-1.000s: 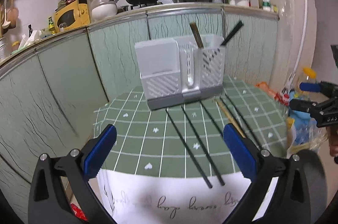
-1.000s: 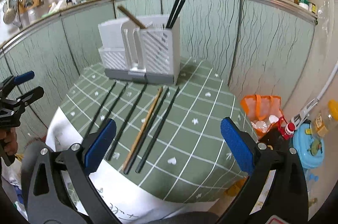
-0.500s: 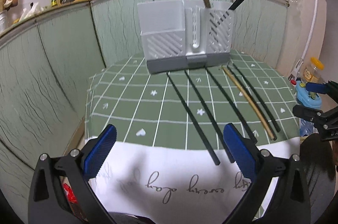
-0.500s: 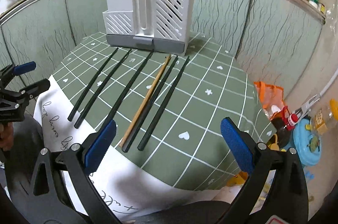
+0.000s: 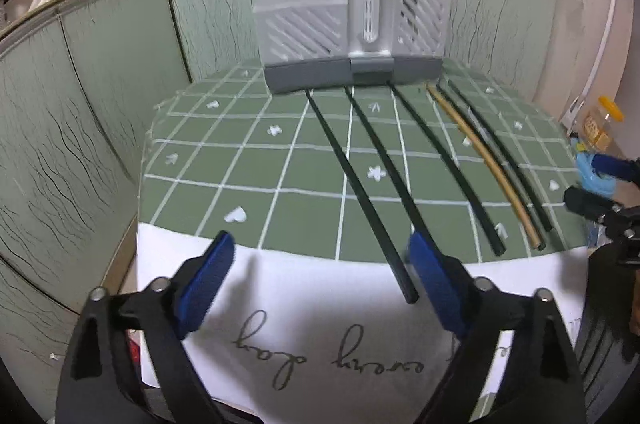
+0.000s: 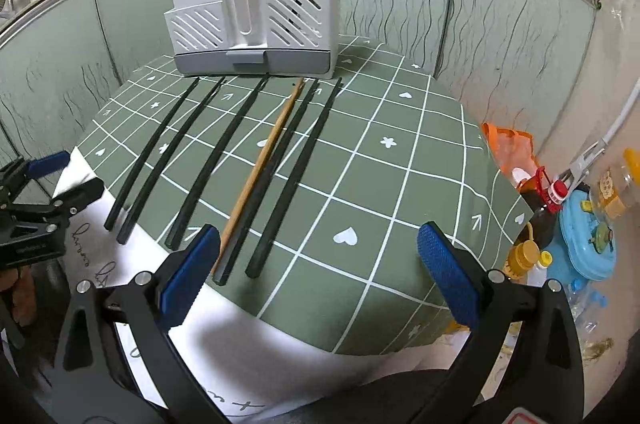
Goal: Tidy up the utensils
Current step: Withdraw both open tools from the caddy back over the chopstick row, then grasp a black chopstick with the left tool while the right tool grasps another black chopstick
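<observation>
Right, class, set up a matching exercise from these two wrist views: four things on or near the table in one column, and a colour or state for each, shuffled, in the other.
Things:
1. wooden chopstick on the table
2. utensil holder
3. right gripper
4. tablecloth

Descriptions:
A. green with a white grid
B. open, holding nothing
C. tan, lying among black chopsticks
D. white, standing upright, with chopsticks in it

Pairs: 1-C, 2-D, 3-B, 4-A
</observation>
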### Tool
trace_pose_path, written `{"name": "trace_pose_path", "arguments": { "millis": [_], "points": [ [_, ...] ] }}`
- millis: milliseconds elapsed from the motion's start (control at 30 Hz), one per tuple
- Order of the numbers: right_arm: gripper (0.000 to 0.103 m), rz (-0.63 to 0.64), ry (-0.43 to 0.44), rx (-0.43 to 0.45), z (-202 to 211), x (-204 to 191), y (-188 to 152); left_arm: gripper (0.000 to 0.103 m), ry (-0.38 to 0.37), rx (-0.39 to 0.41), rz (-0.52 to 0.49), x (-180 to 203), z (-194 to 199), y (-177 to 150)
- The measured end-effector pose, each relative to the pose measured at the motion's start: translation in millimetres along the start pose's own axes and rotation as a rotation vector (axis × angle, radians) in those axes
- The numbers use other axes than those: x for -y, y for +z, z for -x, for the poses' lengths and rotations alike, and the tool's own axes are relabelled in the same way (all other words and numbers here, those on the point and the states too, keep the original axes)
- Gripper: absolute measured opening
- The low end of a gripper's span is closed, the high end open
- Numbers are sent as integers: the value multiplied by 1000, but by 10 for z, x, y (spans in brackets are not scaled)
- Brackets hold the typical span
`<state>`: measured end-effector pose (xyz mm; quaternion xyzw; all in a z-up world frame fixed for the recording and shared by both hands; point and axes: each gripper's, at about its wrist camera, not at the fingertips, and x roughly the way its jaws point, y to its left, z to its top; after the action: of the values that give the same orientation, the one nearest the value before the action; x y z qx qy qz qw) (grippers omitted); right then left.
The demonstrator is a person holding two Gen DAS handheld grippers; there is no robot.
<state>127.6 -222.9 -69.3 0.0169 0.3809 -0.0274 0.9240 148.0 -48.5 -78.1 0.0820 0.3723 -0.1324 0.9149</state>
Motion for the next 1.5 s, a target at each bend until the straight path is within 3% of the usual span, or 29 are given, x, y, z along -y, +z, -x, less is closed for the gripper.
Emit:
{"name": "trace_pose_path", "arguments": {
  "millis": [367,567,867,1033,1100,1267,1500],
  "points": [
    [95,-18,-11,-6,-75,54,-21,61,-34,-38,2,143,-192,25],
    [91,3,-22,-10,-118,-6,-12,42,-53,-34,-1,210,-192,46],
    [68,-12,-12,-52,-287,-57,23,34,-81,-17,33,179,-178,14],
    [55,-16,-12,-70,-377,-112,19,13,-61,-23,62,124,-187,-3],
    [52,-22,-21,-63,-390,-136,10,9,-56,-22,69,98,-188,-5],
    [42,-32,-42,-51,-392,-209,2,9,-49,-19,75,104,-186,-3],
    [20,-66,-35,-58,-383,-261,-5,8,-43,-16,93,100,-180,-11]
  ]
}}
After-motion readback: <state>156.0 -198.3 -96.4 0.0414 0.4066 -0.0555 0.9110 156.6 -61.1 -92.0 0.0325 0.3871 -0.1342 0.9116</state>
